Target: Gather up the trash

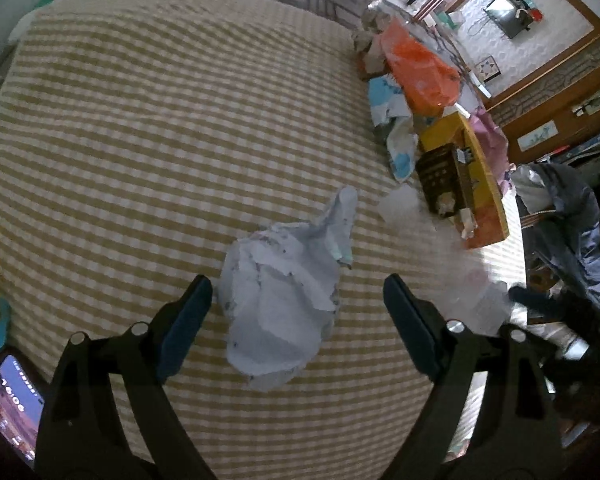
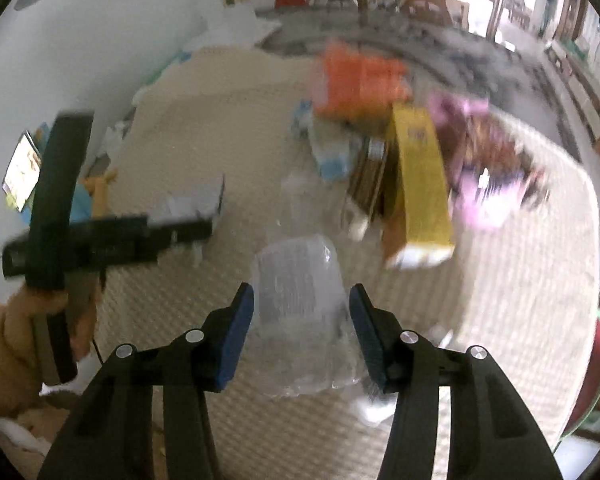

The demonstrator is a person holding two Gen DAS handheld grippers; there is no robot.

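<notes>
A crumpled ball of white paper (image 1: 280,300) lies on the beige striped bedcover (image 1: 160,140). My left gripper (image 1: 296,304) hangs open over it, one finger on each side, and neither pad touches the paper. In the right wrist view a clear plastic cup (image 2: 300,300) sits between the blue pads of my right gripper (image 2: 301,312). Both pads press on the cup's sides, and it stays sharp while the bed behind it is blurred. The same paper ball (image 2: 192,204) shows at the left of that view, beside the black body of the left tool.
Along the bed's right side lie a yellow box (image 1: 476,176), an orange plastic bag (image 1: 420,72), pink plastic (image 1: 496,140) and blue-white wrappers (image 1: 396,136). A lit phone (image 1: 12,404) rests at the lower left. A person's hand (image 2: 28,320) holds the left tool.
</notes>
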